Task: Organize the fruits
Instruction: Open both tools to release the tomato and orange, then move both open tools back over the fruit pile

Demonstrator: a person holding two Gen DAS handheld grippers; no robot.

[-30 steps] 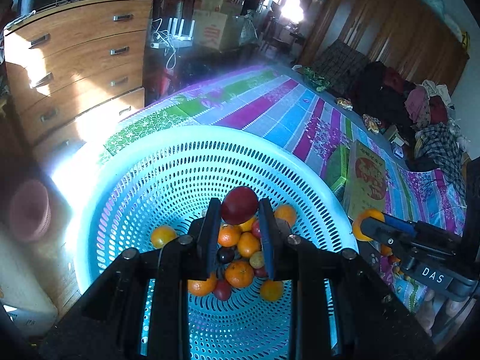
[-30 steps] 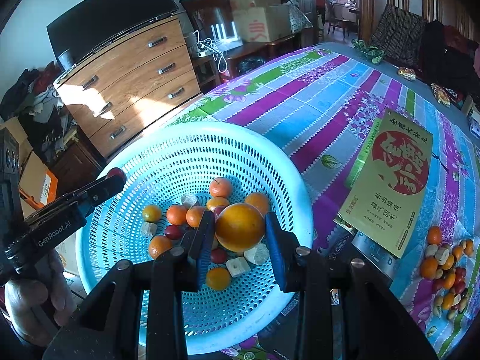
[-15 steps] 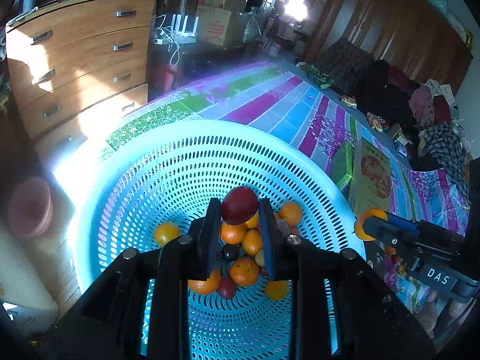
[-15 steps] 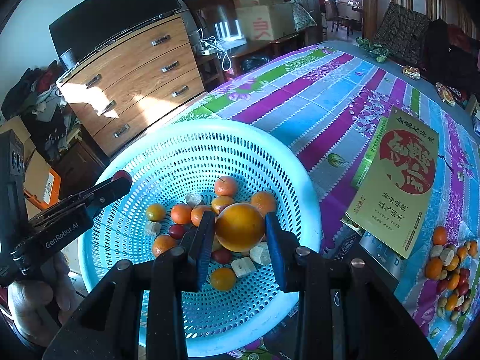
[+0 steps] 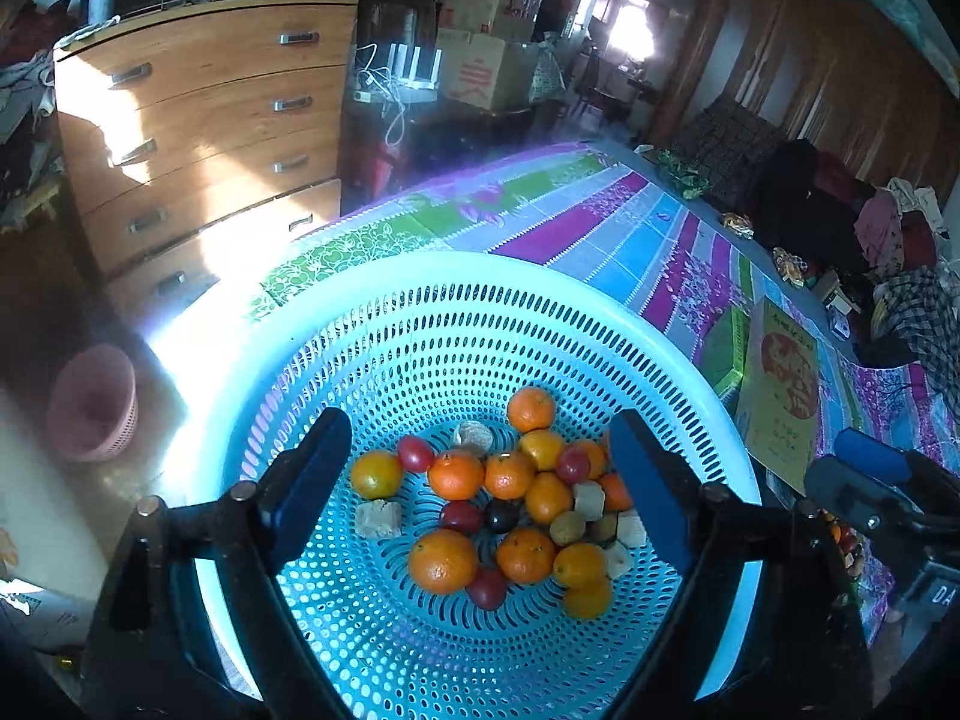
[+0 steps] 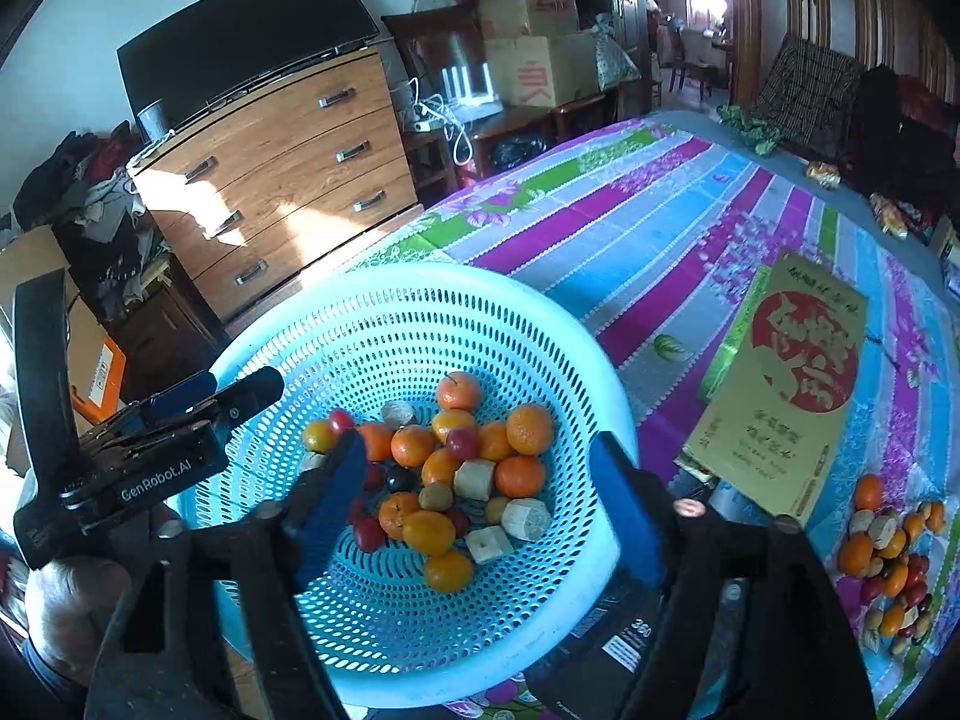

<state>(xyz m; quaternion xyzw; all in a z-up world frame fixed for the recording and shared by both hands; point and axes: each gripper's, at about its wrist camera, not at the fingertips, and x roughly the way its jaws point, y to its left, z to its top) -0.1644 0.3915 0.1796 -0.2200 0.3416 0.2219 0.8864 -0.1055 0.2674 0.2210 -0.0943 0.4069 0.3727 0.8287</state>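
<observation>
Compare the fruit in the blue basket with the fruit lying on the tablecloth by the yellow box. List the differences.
The basket fruit sits inside the perforated blue basket, under both open grippers; the loose pile lies bare on the striped tablecloth, right of the yellow box. The basket fruit is near the table's edge by the dresser; the pile is further along the table. Both mix oranges, small red fruits and pale chunks.
</observation>
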